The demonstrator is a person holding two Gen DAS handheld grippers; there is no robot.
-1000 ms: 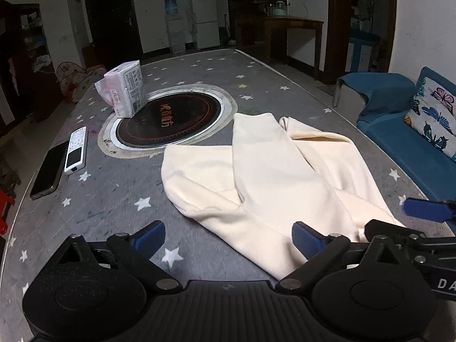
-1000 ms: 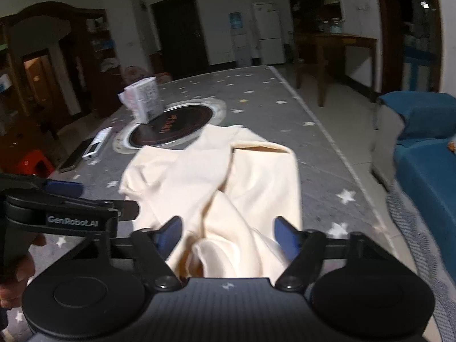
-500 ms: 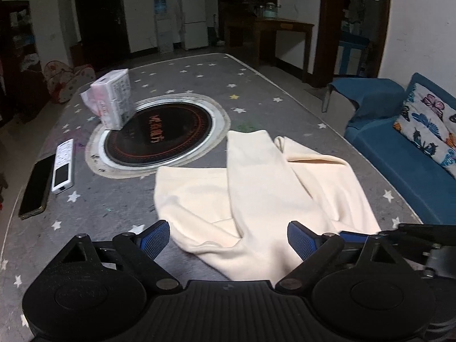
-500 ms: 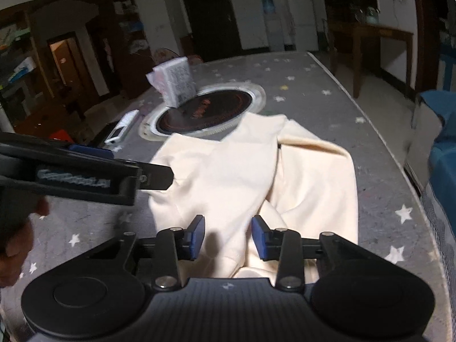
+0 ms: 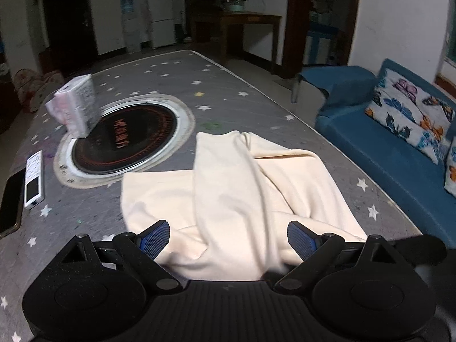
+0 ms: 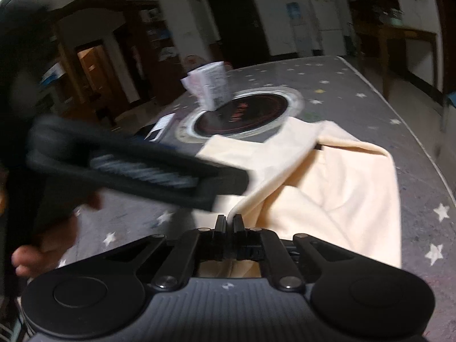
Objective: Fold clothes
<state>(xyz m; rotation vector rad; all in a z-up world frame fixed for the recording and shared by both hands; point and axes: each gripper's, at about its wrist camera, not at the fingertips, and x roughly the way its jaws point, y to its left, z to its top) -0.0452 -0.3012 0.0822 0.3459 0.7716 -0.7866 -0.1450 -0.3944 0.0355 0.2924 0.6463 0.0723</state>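
Left wrist view: cream garment (image 5: 245, 188) lies crumpled on the star-patterned grey desk (image 5: 256, 91), just right of the round black inset burner (image 5: 125, 139). Left tool (image 5: 228, 239) hangs over the garment's near edge, fingers spread wide, cloth below the gap; whether the pads touch it cannot be told. The near hem is cut off behind the tool's body. A tissue pack (image 5: 74, 105) stands on the burner's far-left rim; a white remote (image 5: 34, 179) and a dark phone (image 5: 10, 202), partly cut off by the frame edge, lie at the left. Blue sofa (image 5: 393, 154) sits beyond the desk's right side.

Right wrist view: right tool (image 6: 230, 222) has just been closing and is pinched together on a raised fold of the garment (image 6: 327, 188). Much is motion-blurred. The left tool (image 6: 136, 168) crosses the left half as a dark smear, hiding part of the desk (image 6: 356, 91); a hand (image 6: 42, 245) grips it at lower left.
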